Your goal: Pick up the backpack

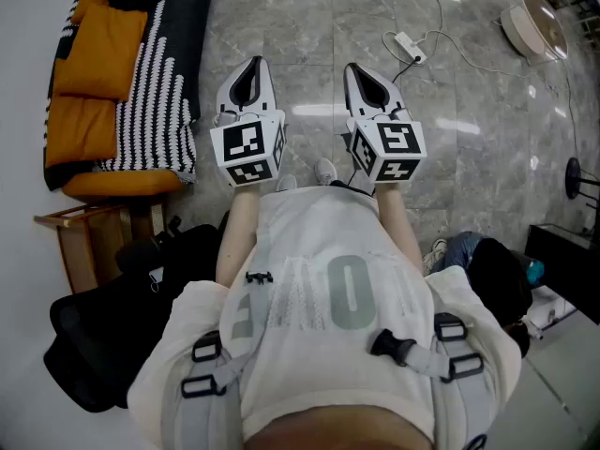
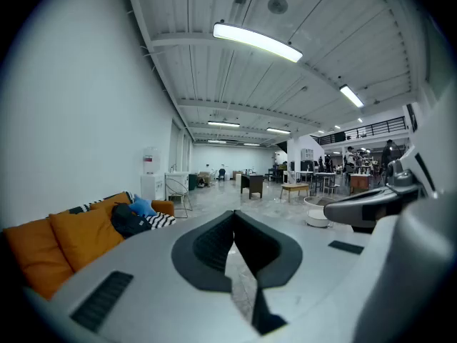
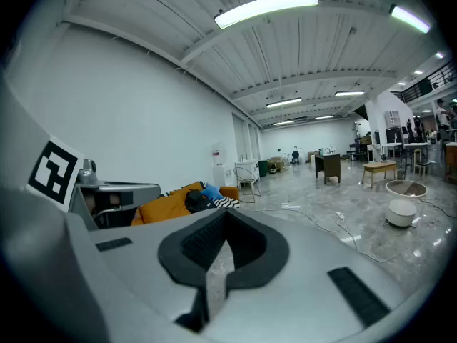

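Two grippers ride out ahead of me, the left gripper (image 1: pixel 250 69) and the right gripper (image 1: pixel 362 71) side by side above the marble floor (image 1: pixel 309 22). Each has its jaws pressed together with nothing between them. The black backpack (image 1: pixel 89 345) lies slumped on the floor at my lower left, well apart from both grippers, just beside a wooden side table (image 1: pixel 82 237) at the end of the orange-cushioned sofa (image 1: pixel 94 59).

place: open lab hall | cues: ceiling strip lights (image 2: pixel 257 41), desks (image 3: pixel 327 166), sofa (image 1: pixel 94 92)
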The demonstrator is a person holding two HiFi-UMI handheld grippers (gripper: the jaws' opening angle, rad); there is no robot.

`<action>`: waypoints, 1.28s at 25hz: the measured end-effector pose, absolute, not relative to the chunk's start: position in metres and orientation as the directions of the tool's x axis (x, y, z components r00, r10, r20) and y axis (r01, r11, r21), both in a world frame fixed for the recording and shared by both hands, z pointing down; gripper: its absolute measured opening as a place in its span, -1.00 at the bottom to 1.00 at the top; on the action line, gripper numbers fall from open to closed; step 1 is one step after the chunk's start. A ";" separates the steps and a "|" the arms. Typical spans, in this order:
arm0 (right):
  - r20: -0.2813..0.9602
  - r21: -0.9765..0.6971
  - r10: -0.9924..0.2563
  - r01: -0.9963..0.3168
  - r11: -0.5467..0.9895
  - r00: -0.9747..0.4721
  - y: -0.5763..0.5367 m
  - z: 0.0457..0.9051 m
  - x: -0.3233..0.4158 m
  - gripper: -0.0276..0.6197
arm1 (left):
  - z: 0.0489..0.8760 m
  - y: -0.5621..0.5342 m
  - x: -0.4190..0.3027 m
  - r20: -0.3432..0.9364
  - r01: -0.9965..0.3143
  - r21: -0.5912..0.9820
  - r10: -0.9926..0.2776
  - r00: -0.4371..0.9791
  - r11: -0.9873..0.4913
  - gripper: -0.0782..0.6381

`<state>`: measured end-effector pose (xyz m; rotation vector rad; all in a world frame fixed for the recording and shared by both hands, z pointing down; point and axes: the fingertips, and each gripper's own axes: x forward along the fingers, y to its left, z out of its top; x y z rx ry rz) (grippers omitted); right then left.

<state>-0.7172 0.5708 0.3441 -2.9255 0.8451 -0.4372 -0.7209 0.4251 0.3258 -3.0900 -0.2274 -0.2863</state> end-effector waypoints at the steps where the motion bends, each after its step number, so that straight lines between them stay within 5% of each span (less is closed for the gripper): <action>1: 0.251 -0.140 -0.534 -0.516 -0.845 0.807 0.572 0.345 -0.715 -0.89 | 0.327 0.426 -0.719 0.186 0.146 -0.016 0.141 0.973 -0.989 -0.73; 19: 0.222 -0.166 -0.557 -0.532 -0.830 0.800 0.650 0.361 -0.644 -0.89 | 0.334 0.424 -0.659 0.163 0.032 -0.006 0.030 0.986 -0.999 -0.73; 32: 0.163 0.162 -0.574 -0.596 -0.787 0.802 0.602 0.332 -0.512 -0.89 | 0.303 0.401 -0.490 0.045 0.099 -0.048 0.097 0.994 -0.994 -0.73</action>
